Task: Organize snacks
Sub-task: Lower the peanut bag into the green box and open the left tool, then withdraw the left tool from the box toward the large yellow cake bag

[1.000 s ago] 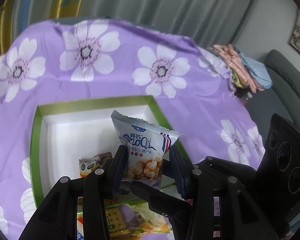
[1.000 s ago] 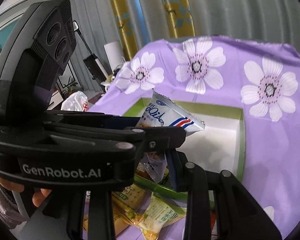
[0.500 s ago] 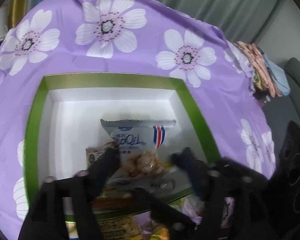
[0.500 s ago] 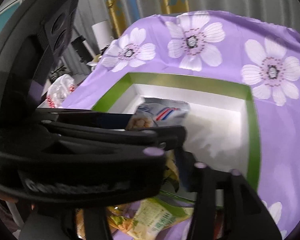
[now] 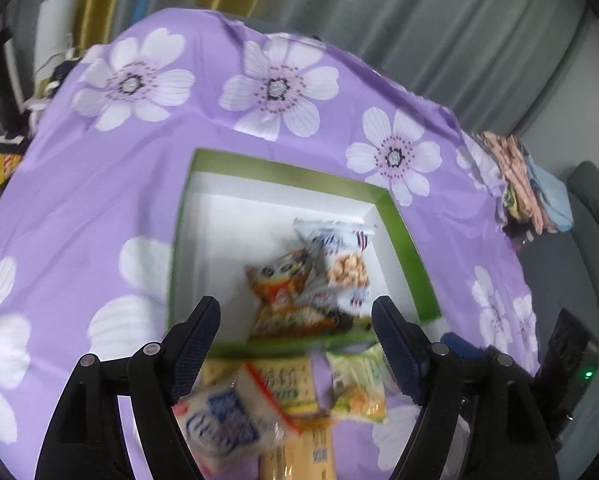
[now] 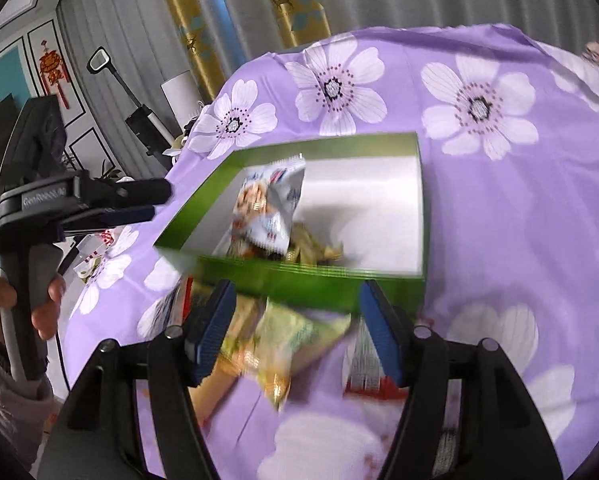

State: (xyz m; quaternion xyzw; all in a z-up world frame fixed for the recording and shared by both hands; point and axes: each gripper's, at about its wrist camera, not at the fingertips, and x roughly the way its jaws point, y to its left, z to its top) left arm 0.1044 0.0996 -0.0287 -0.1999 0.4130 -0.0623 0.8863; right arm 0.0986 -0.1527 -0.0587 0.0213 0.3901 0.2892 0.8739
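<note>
A green box (image 5: 415,248) with a white inside lies on the purple flowered cloth. In it, at the near right, a white peanut packet (image 5: 339,264) leans on an orange packet (image 5: 279,284). My left gripper (image 5: 295,316) hovers over the box's near wall. Its jaws are opening and grip nothing. In the right wrist view the peanut packet (image 6: 267,208) rests against the box's left wall (image 6: 195,216). My right gripper (image 6: 297,296) is above loose packets in front of the box. Its jaws are opening too, with nothing pressed between the pads. The left gripper (image 6: 159,202) shows at the left.
Loose snacks lie on the cloth before the box: a white and blue packet (image 5: 223,428), a yellow-green packet (image 6: 283,344) and a red and white one (image 6: 363,364). A hand (image 6: 15,304) holds the left gripper's handle. Folded clothes (image 5: 515,176) sit at the table's right.
Both grippers let go of their packets, and the peanut packet dropped into the box. Both then drew back toward the box's near wall with jaws spread.
</note>
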